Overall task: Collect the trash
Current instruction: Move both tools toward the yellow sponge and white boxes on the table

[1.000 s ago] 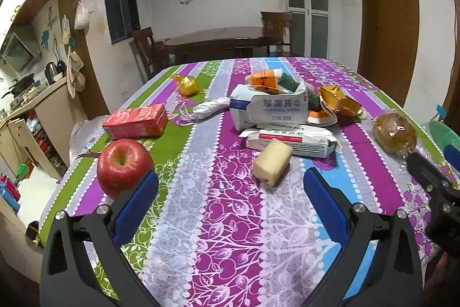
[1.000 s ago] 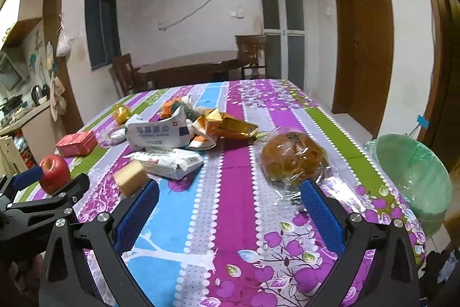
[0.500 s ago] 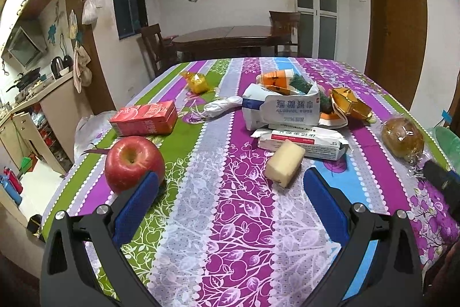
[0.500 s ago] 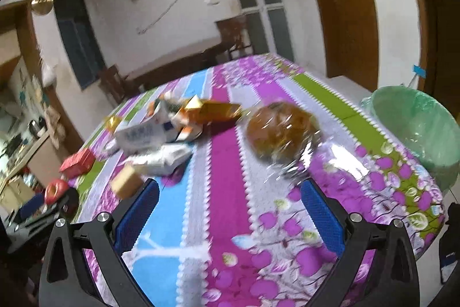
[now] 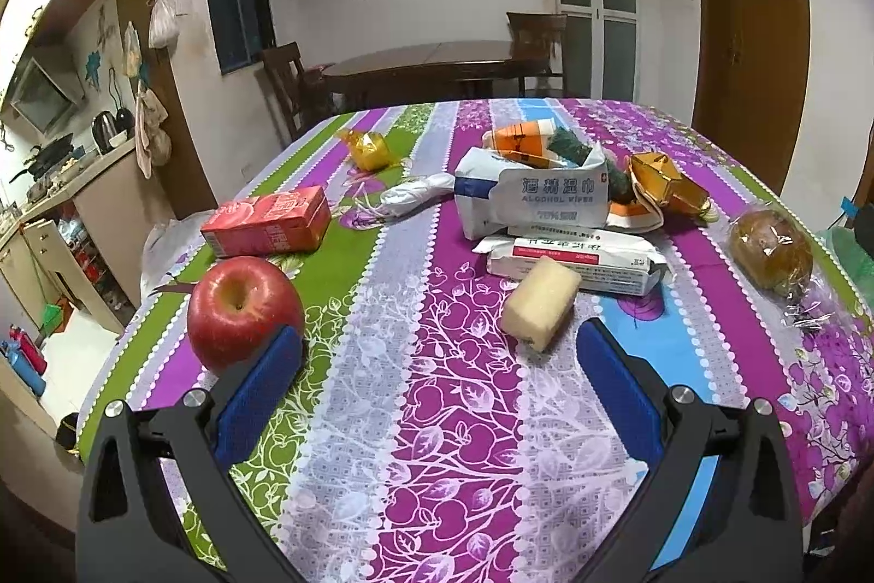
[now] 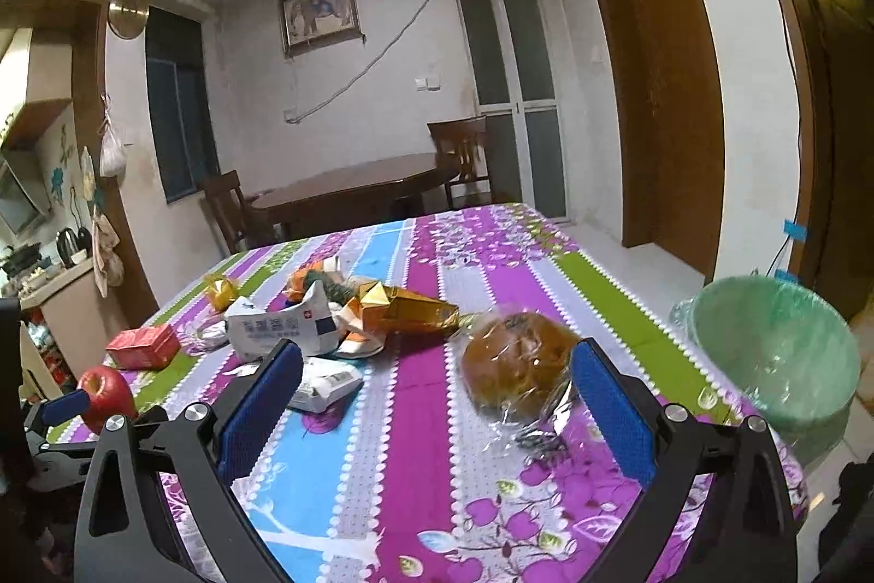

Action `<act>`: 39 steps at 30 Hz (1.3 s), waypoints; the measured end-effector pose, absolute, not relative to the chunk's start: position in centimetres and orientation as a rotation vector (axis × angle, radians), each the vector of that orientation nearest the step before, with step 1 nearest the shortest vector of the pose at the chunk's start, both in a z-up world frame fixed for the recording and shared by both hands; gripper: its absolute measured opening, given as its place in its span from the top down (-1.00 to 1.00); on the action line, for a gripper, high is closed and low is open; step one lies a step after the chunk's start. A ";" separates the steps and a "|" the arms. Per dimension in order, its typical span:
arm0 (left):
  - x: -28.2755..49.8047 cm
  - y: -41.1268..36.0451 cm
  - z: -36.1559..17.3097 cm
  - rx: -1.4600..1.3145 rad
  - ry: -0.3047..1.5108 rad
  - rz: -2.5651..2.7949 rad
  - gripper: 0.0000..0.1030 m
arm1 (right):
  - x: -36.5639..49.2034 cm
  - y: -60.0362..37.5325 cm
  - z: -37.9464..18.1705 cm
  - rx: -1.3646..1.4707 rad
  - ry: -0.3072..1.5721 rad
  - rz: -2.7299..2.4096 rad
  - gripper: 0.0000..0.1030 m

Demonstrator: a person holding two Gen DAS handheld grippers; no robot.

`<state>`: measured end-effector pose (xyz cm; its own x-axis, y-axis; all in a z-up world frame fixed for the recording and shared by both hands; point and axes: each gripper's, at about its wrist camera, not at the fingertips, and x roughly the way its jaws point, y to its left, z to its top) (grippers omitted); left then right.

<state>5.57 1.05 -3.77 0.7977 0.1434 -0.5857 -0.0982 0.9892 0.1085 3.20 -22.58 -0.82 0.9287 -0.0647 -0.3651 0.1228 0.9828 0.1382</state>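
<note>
Trash bin (image 6: 775, 359) appears fully only in the right wrist view.

The striped tablecloth (image 5: 415, 397) carries one red apple (image 5: 244, 310), one red carton (image 5: 267, 225), one pale yellow block (image 5: 541, 301), and one wrapped bun (image 5: 771, 252). There are two white wipe packs (image 5: 538, 200), two gold foil wrappers (image 5: 663, 187), and one folded white bundle (image 5: 415, 198). One green-lined bin (image 6: 775, 356) stands beside the table, and the orange-and-green litter (image 5: 524, 137) behind the packs is perhaps two pieces.
</note>
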 end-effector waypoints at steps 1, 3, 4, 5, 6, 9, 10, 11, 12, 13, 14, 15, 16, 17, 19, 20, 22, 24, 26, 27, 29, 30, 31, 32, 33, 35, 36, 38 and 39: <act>5.6 1.1 -3.8 0.071 0.635 0.129 -0.89 | 3.3 -22.5 -0.7 0.147 0.366 -0.098 -0.92; 5.7 1.2 -3.7 0.066 0.634 0.126 -0.89 | 3.2 -22.2 -0.6 0.118 0.358 -0.096 -0.92; 5.8 1.2 -3.7 0.067 0.633 0.124 -0.89 | 3.2 -22.0 -0.5 0.101 0.351 -0.095 -0.92; 5.8 1.2 -3.8 0.069 0.633 0.122 -0.89 | 3.3 -21.9 -0.3 0.078 0.342 -0.097 -0.92; 5.9 1.1 -3.8 0.073 0.635 0.120 -0.89 | 3.4 -21.7 -0.1 0.059 0.333 -0.098 -0.92; 6.2 0.9 -4.0 0.083 0.648 0.114 -0.89 | 3.7 -21.4 0.2 0.015 0.321 -0.098 -0.92; 6.3 1.0 -4.1 0.083 0.650 0.113 -0.89 | 3.8 -21.3 0.3 0.000 0.320 -0.097 -0.92; 6.4 1.0 -4.1 0.084 0.651 0.113 -0.89 | 3.9 -21.2 0.3 -0.010 0.318 -0.096 -0.92; 6.5 1.0 -4.1 0.084 0.649 0.115 -0.89 | 4.0 -21.1 0.4 -0.025 0.317 -0.095 -0.92; 6.5 1.1 -4.1 0.085 0.648 0.116 -0.89 | 4.2 -21.0 0.5 -0.041 0.318 -0.093 -0.92; 6.6 1.2 -4.1 0.086 0.646 0.118 -0.89 | 4.3 -20.9 0.6 -0.050 0.319 -0.087 -0.92; 6.7 1.3 -4.1 0.086 0.646 0.123 -0.89 | 4.5 -20.9 0.7 -0.061 0.323 -0.081 -0.92; 6.7 1.4 -4.1 0.084 0.648 0.124 -0.89 | 4.8 -20.8 0.7 -0.068 0.328 -0.079 -0.92; 6.8 1.6 -4.2 0.081 0.650 0.125 -0.89 | 5.1 -20.8 0.6 -0.075 0.333 -0.079 -0.92; 7.0 1.8 -4.2 0.084 0.656 0.118 -0.89 | 5.5 -20.9 0.5 -0.081 0.337 -0.077 -0.92; 7.1 1.8 -4.3 0.092 0.657 0.114 -0.89 | 5.6 -20.8 0.5 -0.081 0.340 -0.076 -0.92; 7.1 2.1 -4.3 0.087 0.659 0.097 -0.89 | 5.9 -20.8 0.3 -0.083 0.351 -0.071 -0.92; 7.1 2.6 -4.3 0.067 0.669 0.066 -0.89 | 6.1 -20.5 0.1 -0.088 0.362 -0.058 -0.92; 7.1 3.1 -4.4 0.050 0.677 0.028 -0.89 | 6.4 -20.2 -0.1 -0.104 0.379 -0.035 -0.92; 7.1 3.3 -4.5 0.042 0.684 -0.005 -0.89 | 6.5 -20.0 -0.3 -0.115 0.391 -0.021 -0.92; 7.3 3.5 -4.6 0.023 0.699 -0.088 -0.86 | 7.0 -19.5 -0.8 -0.129 0.420 0.021 -0.92; 7.4 3.4 -4.7 0.016 0.706 -0.129 -0.79 | 7.3 -19.3 -1.0 -0.133 0.435 0.048 -0.92; 7.6 3.3 -4.8 0.014 0.715 -0.169 -0.77 | 7.6 -19.1 -1.2 -0.134 0.452 0.071 -0.92; 7.8 3.1 -4.9 0.019 0.725 -0.223 -0.71 | 7.8 -18.9 -1.4 -0.136 0.464 0.082 -0.92; 8.1 2.7 -5.0 0.031 0.728 -0.254 -0.63 | 8.1 -18.9 -1.6 -0.138 0.478 0.091 -0.92; 8.7 1.9 -5.3 0.065 0.731 -0.291 -0.60 | 8.2 -19.0 -1.8 -0.141 0.482 0.090 -0.92; 9.2 1.4 -5.6 0.091 0.736 -0.311 -0.59 | 8.2 -19.1 -1.8 -0.139 0.481 0.090 -0.92; 10.1 0.8 -6.2 0.114 0.756 -0.335 -0.57 | 8.1 -19.5 -1.7 -0.124 0.485 0.090 -0.92; 10.7 0.6 -6.5 0.113 0.772 -0.344 -0.56 | 8.2 -19.8 -1.8 -0.115 0.489 0.088 -0.92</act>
